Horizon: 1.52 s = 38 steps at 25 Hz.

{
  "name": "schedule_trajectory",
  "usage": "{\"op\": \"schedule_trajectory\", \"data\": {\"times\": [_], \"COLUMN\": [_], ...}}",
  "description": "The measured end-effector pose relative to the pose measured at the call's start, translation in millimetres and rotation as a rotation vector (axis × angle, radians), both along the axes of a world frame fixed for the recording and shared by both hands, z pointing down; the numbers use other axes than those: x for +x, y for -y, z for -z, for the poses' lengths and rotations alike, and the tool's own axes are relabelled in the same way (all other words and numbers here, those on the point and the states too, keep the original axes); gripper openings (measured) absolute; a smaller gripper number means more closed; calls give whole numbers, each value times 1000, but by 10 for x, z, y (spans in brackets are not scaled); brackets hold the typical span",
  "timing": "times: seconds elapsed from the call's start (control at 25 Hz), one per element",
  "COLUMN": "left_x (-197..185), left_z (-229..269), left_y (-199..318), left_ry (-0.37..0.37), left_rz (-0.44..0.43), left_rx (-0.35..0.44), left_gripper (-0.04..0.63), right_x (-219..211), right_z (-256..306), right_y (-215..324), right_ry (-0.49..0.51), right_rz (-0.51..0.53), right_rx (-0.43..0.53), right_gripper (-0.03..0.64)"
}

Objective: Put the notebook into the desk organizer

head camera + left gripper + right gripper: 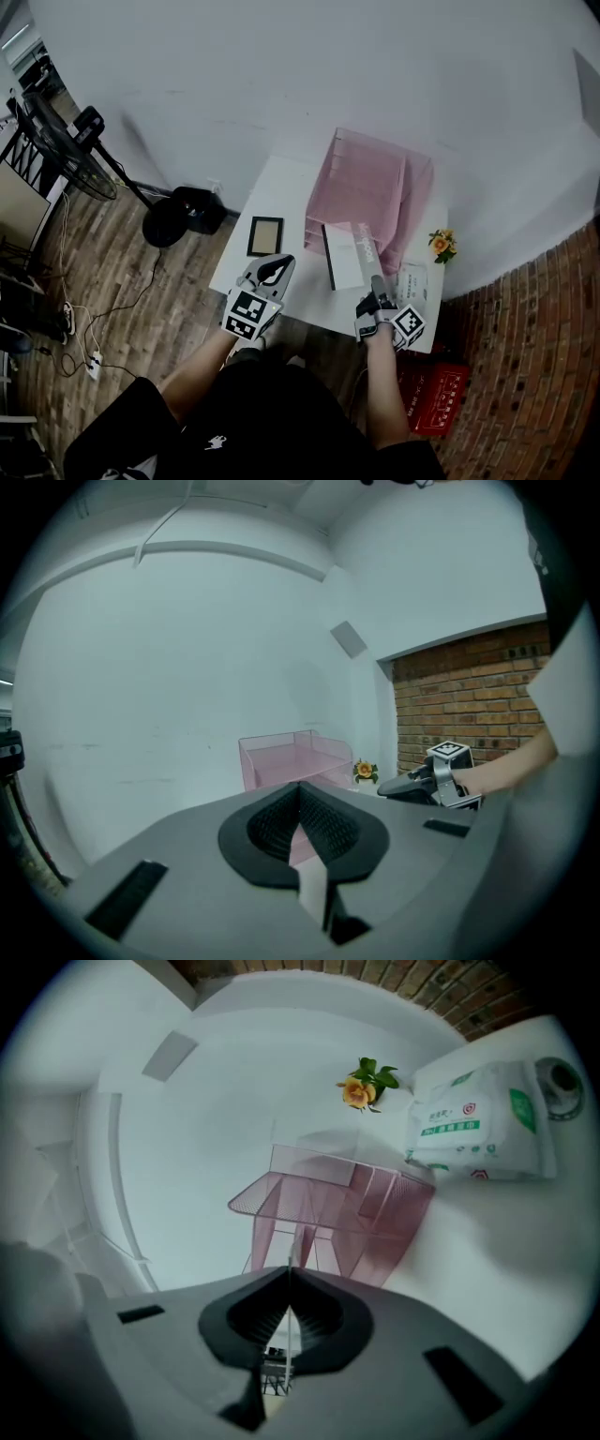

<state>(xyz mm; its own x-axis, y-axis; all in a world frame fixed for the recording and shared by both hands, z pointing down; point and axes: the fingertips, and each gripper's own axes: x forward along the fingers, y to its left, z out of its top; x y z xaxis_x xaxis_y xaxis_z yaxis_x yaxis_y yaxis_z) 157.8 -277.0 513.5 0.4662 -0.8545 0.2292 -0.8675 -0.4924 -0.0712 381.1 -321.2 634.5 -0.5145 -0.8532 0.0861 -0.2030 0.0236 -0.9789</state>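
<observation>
Head view: pink desk organizer (370, 187) sat at the far edge of the white table (281, 187). Notebook (345, 255) stood on edge just in front of it, not yet inside, pinched by the right gripper (375, 281). Left gripper (274, 272) hovered over the near left edge, clear of the small dark frame (265, 235) lying flat on the left side. Flower (441, 245) at the far right corner, wipes pack (411, 281) by the right edge. Left gripper view: fingers (272, 822) closed tip to tip with nothing between them, organizer (291, 761) ahead. Right gripper view: fingers (253, 1321) clamped on the notebook's thin white edge (290, 1321), pointing at the organizer (328, 1208); flower (361, 1091) and wipes pack (478, 1129) beyond.
</observation>
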Motion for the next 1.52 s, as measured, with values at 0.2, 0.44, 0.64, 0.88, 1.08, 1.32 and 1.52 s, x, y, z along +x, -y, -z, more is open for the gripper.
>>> {"op": "schedule_trajectory", "data": {"times": [0.2,0.44,0.64,0.88,1.08,1.32,1.52], "left_x": [23,-26,-74,-129,-203,-306,-330], "left_z": [6,-70,-74,-145,-137,-136,-147], "left_y": [-20,4,70,207,294,415,495], "left_ry": [13,1,-9,-16,-10,10,9], "left_rz": [-14,-46,-104,-153,-183,-204,-221], "left_rx": [6,-6,-10,-32,-31,-30,-32], "left_gripper": [2,3,3,3,3,3,3], "right_x": [-115,-224,-329,-458,-510,-554,-580], "right_z": [-46,-105,-124,-147,-186,-194,-90], "right_y": [79,164,261,363,455,594,644], "right_ry": [26,34,29,31,48,41,-11], "right_rz": [-87,-232,-326,-399,-458,-505,-488], "right_rx": [-34,-67,-94,-113,-122,-129,-55], "right_gripper": [9,9,9,9,9,9,62]}}
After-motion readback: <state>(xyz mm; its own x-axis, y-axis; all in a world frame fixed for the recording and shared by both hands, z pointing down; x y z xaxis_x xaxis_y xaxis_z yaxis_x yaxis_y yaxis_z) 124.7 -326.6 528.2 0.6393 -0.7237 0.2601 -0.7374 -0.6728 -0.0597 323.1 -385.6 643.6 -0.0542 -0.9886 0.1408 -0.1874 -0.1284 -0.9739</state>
